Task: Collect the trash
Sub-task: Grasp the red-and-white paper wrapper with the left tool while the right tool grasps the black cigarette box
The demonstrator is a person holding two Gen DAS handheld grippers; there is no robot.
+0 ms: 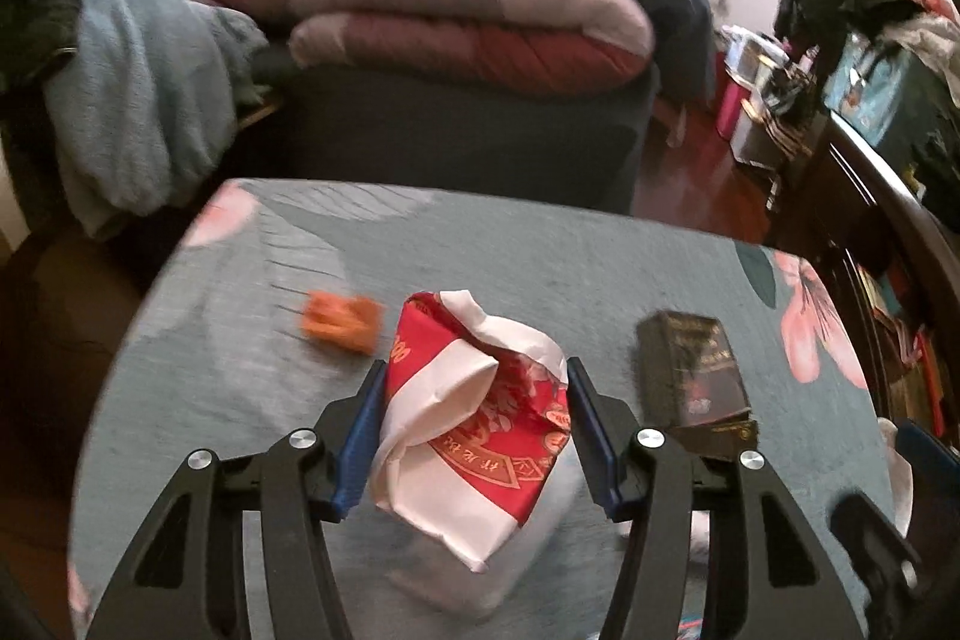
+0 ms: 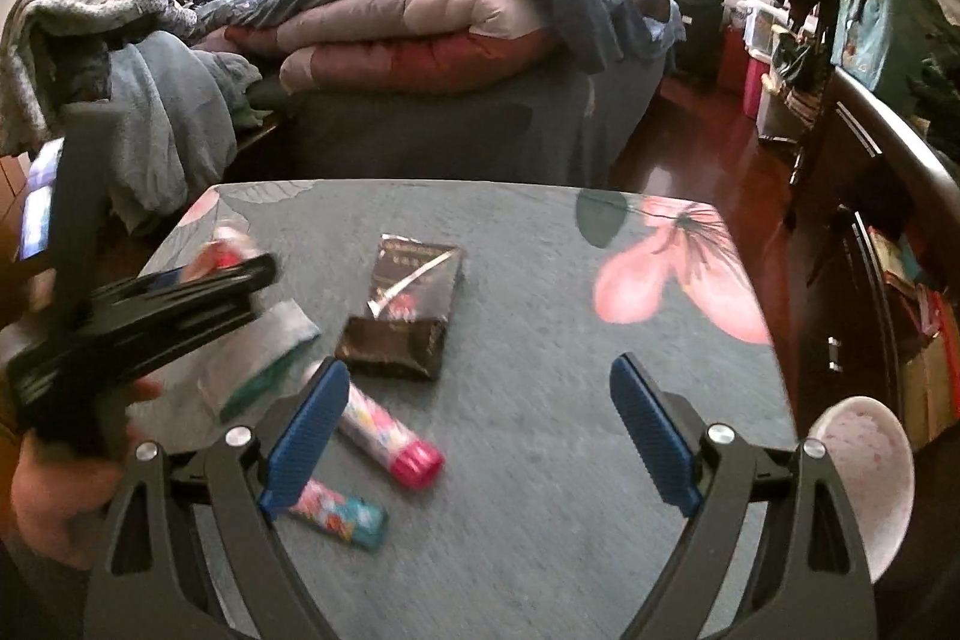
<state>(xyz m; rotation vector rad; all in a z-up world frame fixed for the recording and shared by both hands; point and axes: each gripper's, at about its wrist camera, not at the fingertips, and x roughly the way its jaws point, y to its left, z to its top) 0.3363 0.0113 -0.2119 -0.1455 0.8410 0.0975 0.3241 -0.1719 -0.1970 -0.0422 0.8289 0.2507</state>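
A crumpled red and white wrapper [image 1: 474, 430] sits between the blue pads of my left gripper [image 1: 475, 367], and both pads touch its sides. In the right wrist view the left gripper [image 2: 240, 274] shows blurred at the left, held by a person's hand [image 2: 54, 490], above a silver and green packet [image 2: 264, 358]. My right gripper [image 2: 480, 400] stands open over the table with nothing between its fingers. A dark brown packet [image 2: 408, 310] lies just ahead of it. A pink-capped tube [image 2: 390, 436] and a teal floral wrapper [image 2: 339, 514] lie by its left finger.
An orange scrap [image 1: 339, 322] lies on the grey floral tablecloth [image 1: 540, 250], left of the wrapper. A pink bowl [image 2: 864, 478] sits at the table's right edge. A bed piled with quilts [image 2: 420, 40] stands behind, and dark furniture [image 2: 870, 220] lines the right.
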